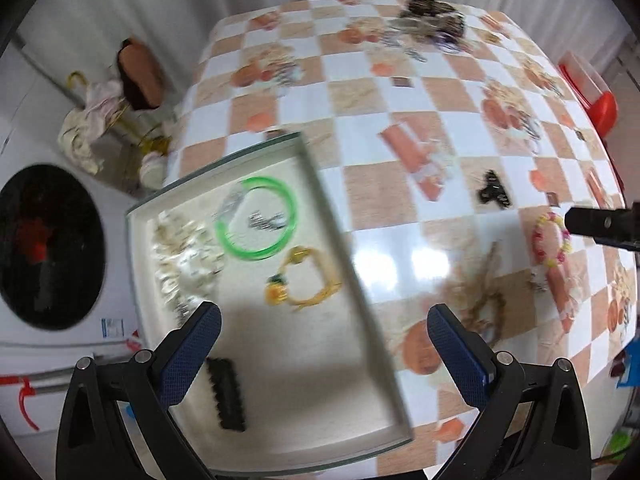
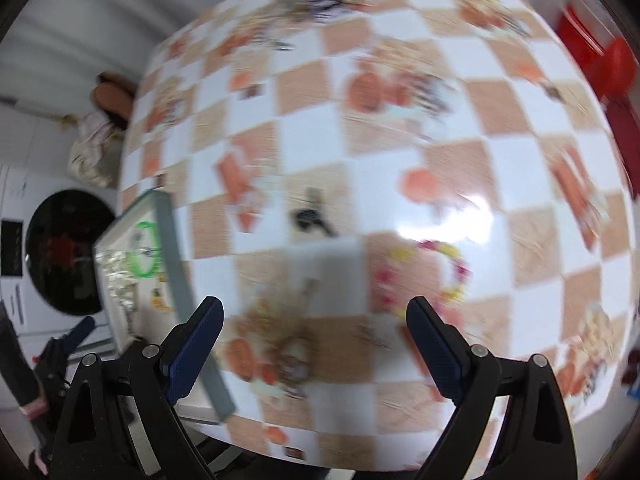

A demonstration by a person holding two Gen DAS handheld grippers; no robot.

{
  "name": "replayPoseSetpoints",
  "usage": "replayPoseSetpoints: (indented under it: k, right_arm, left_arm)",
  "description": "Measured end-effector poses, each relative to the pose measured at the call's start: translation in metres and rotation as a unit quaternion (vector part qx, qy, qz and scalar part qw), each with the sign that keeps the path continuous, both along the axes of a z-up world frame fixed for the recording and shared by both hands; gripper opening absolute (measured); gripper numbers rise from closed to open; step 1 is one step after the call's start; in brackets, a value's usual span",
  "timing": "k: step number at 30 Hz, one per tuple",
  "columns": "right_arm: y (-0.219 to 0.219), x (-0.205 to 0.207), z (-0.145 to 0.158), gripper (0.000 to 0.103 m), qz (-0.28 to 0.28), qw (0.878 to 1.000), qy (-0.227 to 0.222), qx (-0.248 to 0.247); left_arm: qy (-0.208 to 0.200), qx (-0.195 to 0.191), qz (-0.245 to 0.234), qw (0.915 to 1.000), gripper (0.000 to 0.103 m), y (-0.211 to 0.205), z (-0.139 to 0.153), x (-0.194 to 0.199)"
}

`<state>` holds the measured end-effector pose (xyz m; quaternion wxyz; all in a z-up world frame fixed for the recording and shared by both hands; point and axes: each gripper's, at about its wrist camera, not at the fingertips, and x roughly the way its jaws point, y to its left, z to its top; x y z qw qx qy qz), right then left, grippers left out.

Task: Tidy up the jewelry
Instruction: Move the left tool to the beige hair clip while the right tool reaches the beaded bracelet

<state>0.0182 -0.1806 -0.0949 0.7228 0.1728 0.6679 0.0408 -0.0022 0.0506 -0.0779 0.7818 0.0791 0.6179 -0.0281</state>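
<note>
Tray (image 1: 362, 322) sits lower left of frame on the tabletop (image 1: 360, 140), and in it a hoop bracelet (image 1: 256, 218) lies upper centre, a shell strand (image 1: 182, 258) to its left, a corded bracelet (image 1: 304, 280) below, a hair clip (image 1: 226, 394) nearest. Right of the tray: beaded bracelet (image 1: 550, 240), small clip (image 1: 492, 192) above it. Jewelry heap (image 1: 430, 16) lies at top, far edge.

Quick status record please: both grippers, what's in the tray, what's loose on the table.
left hand-held gripper: open, empty, above the tray
right hand-held gripper: open, empty, above the table
tray: green bangle, yellow bracelet, pale shell-like pile, black comb-like piece
loose on table: multicoloured bead bracelet, brownish tangle, small black piece, far heap
image: motion-blurred
</note>
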Motion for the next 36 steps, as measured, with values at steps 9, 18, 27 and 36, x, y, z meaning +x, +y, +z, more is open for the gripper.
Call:
replayPoseSetpoints:
  k: [9,18,27,36]
  right_arm:
    - [-0.061,-0.022,-0.025,0.094,-0.047,0.998,0.033,-0.035]
    - [-0.073,-0.021,-0.041,0.094,-0.043,0.997,0.04,-0.053]
    - [-0.078,-0.015,-0.06,0.094,-0.034,0.996,0.05,-0.058]
    - [-0.075,-0.015,-0.077,0.09,-0.064,0.994,0.07,-0.061]
  left_arm:
    - [0.03,-0.022,-0.072,0.9968,0.103,-0.06,-0.017,0.001]
    - [0.062,-0.012,-0.093,0.9936,0.103,-0.095,-0.043,0.006]
    - [0.074,-0.016,-0.095,0.9926,0.103,-0.109,-0.066,0.014]
    - [0.086,-0.012,-0.099,0.9912,0.097,-0.12,-0.087,0.022]
